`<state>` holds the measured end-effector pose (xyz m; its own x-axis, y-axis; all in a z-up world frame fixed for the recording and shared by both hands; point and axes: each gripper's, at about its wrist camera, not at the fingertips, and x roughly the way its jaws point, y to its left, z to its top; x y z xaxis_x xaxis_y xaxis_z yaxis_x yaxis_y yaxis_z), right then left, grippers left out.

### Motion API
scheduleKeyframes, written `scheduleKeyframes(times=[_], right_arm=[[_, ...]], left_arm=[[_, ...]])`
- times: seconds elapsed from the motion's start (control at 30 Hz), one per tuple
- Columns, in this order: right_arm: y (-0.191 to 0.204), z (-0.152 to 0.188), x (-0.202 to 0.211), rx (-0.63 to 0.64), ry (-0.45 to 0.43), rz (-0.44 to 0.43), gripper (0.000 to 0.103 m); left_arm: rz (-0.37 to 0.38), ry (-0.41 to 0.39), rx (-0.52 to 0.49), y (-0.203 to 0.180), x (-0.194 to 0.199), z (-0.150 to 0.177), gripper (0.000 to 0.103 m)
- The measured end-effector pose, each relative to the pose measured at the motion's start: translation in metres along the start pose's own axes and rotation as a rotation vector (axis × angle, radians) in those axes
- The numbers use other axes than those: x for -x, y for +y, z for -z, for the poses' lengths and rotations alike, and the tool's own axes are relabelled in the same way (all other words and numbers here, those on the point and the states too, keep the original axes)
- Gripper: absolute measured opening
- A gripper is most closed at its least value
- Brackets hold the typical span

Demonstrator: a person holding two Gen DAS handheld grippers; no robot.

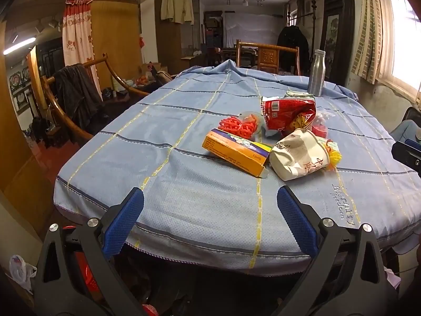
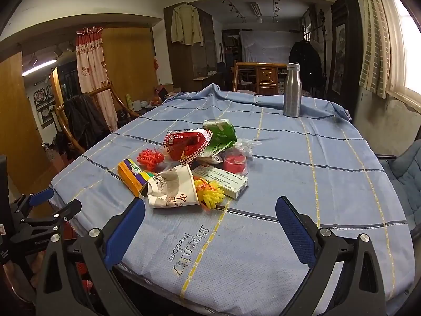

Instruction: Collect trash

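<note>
1. Surface [image 2: 329, 173] under blue cloth bears everything.
2. Trash pile near its middle: crushed paper cup [image 2: 173, 187], orange box [image 1: 234, 151], red bag [image 2: 188, 144].
3. Left tool [image 1: 210, 205] and right tool [image 2: 210, 214] hang wide open, empty, short of the pile.

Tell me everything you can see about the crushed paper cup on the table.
The paper cup is white with a grey ink drawing and red characters, crumpled and lying on its side on the blue tablecloth. Its dented mouth faces the near-left table edge. It presses against the orange box on one side and the yellow plastic pieces on the other.
</note>
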<state>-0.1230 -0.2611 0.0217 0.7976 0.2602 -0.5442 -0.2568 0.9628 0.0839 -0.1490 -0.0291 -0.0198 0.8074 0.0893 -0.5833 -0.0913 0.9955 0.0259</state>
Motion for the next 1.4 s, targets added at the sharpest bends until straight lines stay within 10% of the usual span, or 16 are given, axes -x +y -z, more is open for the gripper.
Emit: scheduleKeyframes(times=[1.4], right_arm=[[0.0004, 0.0021, -0.0038, 0.005, -0.001, 0.0, 0.097]], left_arm=[[-0.01, 0.015, 0.012, 0.0067, -0.004, 0.0026, 0.097]])
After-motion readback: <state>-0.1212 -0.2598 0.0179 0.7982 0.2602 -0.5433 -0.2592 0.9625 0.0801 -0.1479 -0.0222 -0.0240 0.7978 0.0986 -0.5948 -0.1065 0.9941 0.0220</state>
